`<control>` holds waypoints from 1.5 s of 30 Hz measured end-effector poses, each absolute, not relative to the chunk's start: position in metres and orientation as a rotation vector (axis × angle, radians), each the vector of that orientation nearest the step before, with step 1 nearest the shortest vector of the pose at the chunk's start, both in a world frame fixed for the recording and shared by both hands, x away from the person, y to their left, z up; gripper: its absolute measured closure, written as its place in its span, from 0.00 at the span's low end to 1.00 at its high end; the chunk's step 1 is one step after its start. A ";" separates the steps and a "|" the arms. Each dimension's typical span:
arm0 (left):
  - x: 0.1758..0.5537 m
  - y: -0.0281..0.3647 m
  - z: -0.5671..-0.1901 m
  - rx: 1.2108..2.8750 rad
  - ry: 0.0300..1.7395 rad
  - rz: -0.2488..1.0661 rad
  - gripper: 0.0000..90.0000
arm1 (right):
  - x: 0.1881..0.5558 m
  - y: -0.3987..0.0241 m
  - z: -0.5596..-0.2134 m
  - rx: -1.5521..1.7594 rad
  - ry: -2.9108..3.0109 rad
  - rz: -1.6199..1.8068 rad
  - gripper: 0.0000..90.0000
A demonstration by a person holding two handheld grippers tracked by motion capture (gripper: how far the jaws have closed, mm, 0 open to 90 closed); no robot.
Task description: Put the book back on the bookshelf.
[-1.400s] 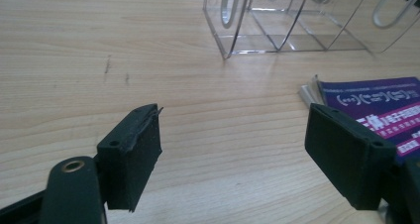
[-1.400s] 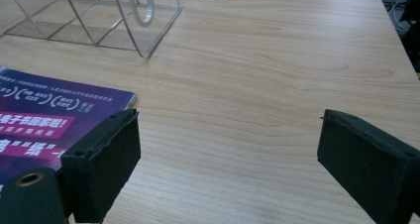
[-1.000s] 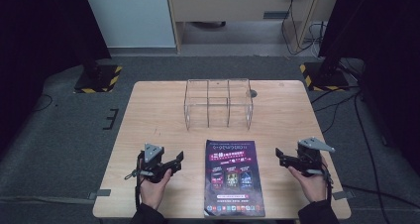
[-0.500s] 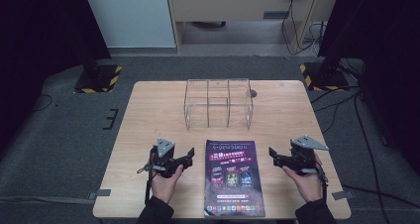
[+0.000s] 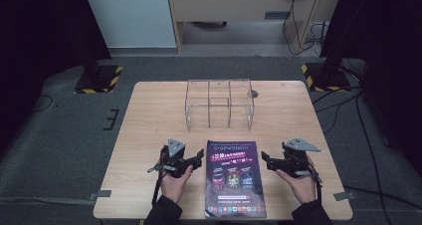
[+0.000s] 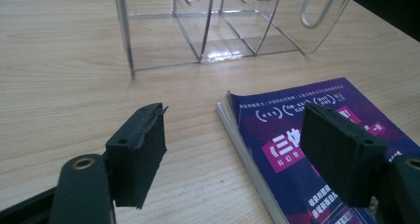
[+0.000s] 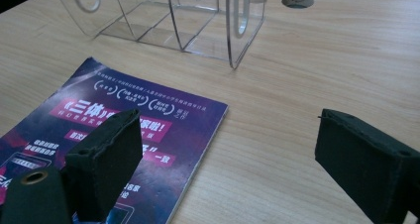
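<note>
My left gripper (image 5: 199, 159) sits low over the light wooden table (image 5: 149, 110), just beside the left edge of the purple, glossy-covered paperback book (image 5: 234, 177). Its jaws stand released and have just been closing slightly; in the left gripper view one pad (image 6: 141, 149) is over bare table and the other over the book's cover near its corner, with the book's edge between them but not pressed. My right gripper (image 5: 264, 160) sits just beside the book's right edge, jaws released and wide apart, one pad (image 7: 106, 159) over the cover, the other over bare wood. The book lies flat at the near middle of the table, cover up. The clear acrylic divided organiser (image 5: 219, 103) stands upright beyond it, apart from the book.
</note>
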State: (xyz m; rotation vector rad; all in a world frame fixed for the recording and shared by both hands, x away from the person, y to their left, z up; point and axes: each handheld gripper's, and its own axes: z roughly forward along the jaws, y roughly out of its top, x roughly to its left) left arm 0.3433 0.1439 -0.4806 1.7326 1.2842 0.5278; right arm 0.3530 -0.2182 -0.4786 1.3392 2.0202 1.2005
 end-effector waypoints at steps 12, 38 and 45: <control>0.345 0.124 -0.502 1.832 1.269 0.476 0.31 | 0.350 -0.210 -0.493 1.340 2.073 1.180 0.12; 0.350 0.100 -0.528 1.900 1.278 0.352 0.38 | 0.347 -0.191 -0.524 1.340 2.235 1.157 0.22; 0.350 0.096 -0.532 1.910 1.285 0.365 0.41 | 0.346 -0.182 -0.530 1.325 2.282 1.124 0.25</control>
